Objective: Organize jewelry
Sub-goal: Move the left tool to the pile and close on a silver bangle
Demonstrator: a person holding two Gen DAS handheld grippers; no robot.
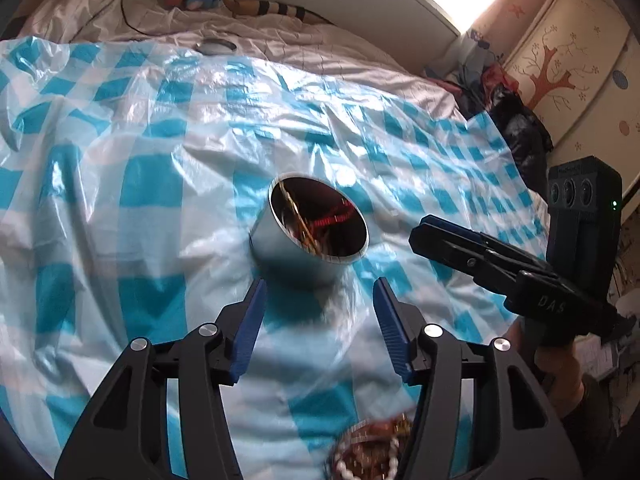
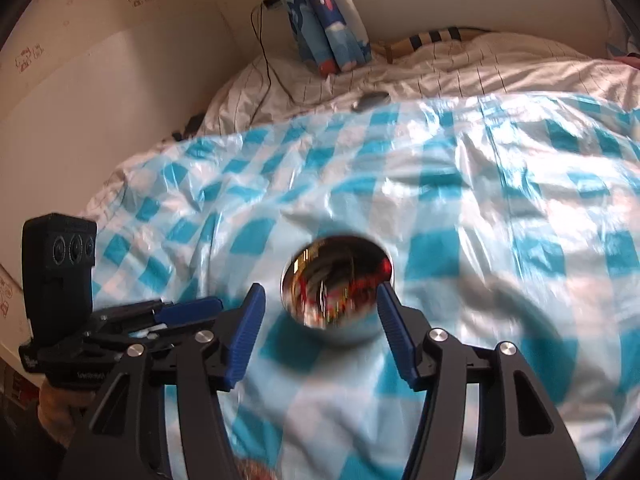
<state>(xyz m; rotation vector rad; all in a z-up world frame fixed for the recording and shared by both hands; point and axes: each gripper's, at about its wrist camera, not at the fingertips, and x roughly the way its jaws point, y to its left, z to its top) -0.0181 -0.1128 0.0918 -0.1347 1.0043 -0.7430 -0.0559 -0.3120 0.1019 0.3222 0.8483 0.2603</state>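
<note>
Both grippers pointed down at a slant toward the bed, which was covered with a blue-and-white checked sheet.

The left gripper had its blue fingers apart, and nothing was between them. A metal cup stood on the sheet just beyond the fingertips, tilted, with its mouth turned toward the camera. Inside it lay jewelry: a gold chain and a red piece. Near the bottom edge of the left wrist view, close under the gripper, was a dish with white beads and other pieces; it was blurred, so I cannot tell more about it.

The right gripper also had its fingers apart. In the right wrist view the cup was just beyond the fingertips and a little between them, but the pads did not press on it. The picture was blurred there.

In the left wrist view the right gripper came in from the right side, beside the cup and not touching it, and a hand held its handle. In the right wrist view the left gripper came in from the left, near the cup.
</note>
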